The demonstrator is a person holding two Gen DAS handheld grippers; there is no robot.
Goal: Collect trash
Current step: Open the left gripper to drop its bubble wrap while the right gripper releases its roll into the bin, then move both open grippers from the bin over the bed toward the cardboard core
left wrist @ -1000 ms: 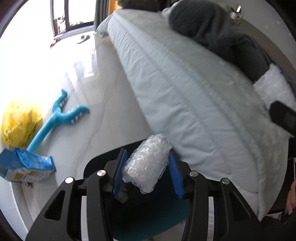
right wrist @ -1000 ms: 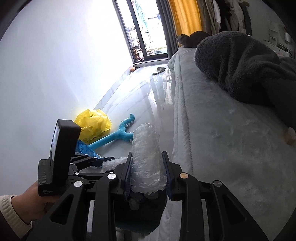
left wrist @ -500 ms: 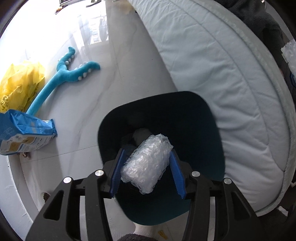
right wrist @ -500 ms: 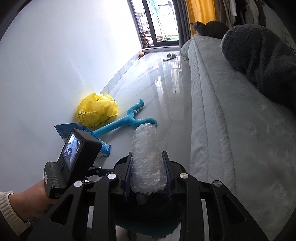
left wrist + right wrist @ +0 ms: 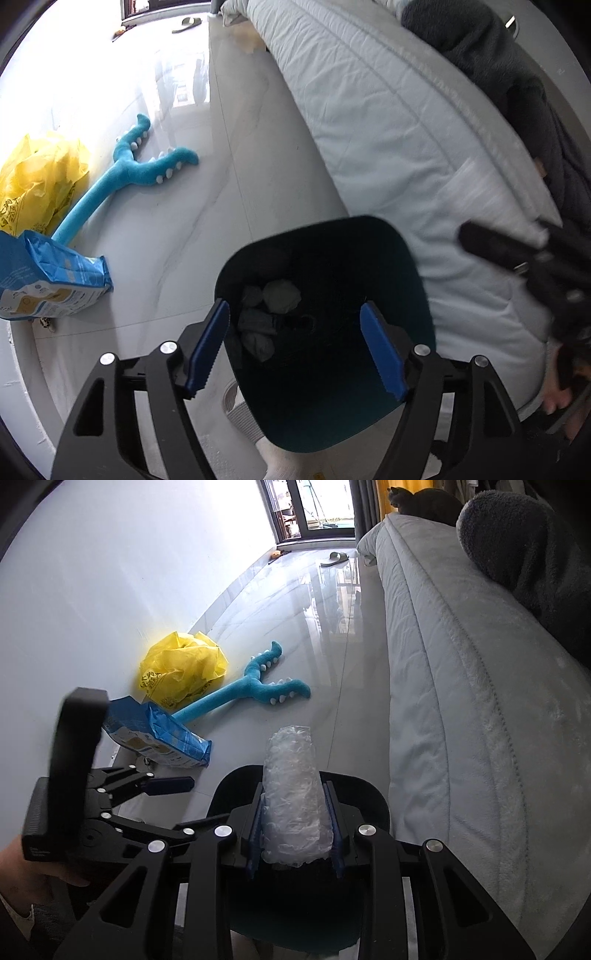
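My left gripper (image 5: 295, 345) is open and empty, held right above a dark teal trash bin (image 5: 413, 280) on the floor. Crumpled trash pieces (image 5: 273, 299) lie at the bin's bottom. My right gripper (image 5: 295, 830) is shut on a roll of clear bubble wrap (image 5: 293, 794) and holds it over the same bin (image 5: 362, 794). The left gripper (image 5: 162, 786) also shows in the right wrist view, at the left beside the bin.
A blue snack bag (image 5: 44, 280), a yellow plastic bag (image 5: 37, 184) and a teal plush toy (image 5: 122, 184) lie on the glossy floor by the wall. A bed with a light quilt (image 5: 388, 129) and a dark blanket (image 5: 524, 554) fills the right side.
My left gripper has opened and its bubble wrap is gone from between the fingers. The right gripper has come closer over the bin, still holding its roll.
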